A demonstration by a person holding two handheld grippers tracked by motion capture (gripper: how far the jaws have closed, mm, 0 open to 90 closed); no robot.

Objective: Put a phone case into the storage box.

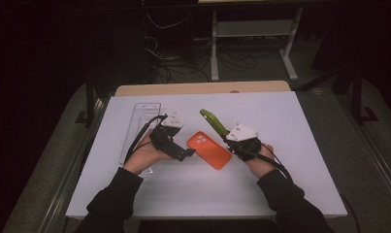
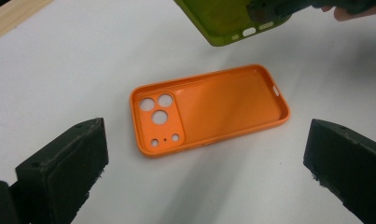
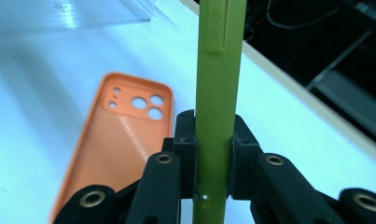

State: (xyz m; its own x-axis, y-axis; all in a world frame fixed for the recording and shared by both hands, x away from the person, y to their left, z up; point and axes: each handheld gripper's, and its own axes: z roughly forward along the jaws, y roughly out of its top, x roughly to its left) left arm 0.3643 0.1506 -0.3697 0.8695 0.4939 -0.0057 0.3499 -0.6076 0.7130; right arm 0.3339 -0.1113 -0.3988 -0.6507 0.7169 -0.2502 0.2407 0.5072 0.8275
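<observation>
An orange phone case (image 1: 209, 150) lies open side up on the white table (image 1: 290, 126), camera holes toward the far left (image 2: 209, 109) (image 3: 115, 140). A green phone case (image 1: 214, 123) is held edge-on above the table, my right gripper (image 1: 228, 137) shut on its lower end (image 3: 216, 154). In the left gripper view the green case (image 2: 223, 21) hangs above the orange one. My left gripper (image 1: 189, 154) rests low at the orange case's left edge, its jaws open wide with the orange case lying ahead between them (image 2: 206, 177).
A clear plastic tray (image 1: 140, 127) lies at the table's left, behind my left hand. A wooden strip (image 1: 203, 88) runs along the far edge. Beyond it are dark floor, cables and a white desk frame (image 1: 253, 29).
</observation>
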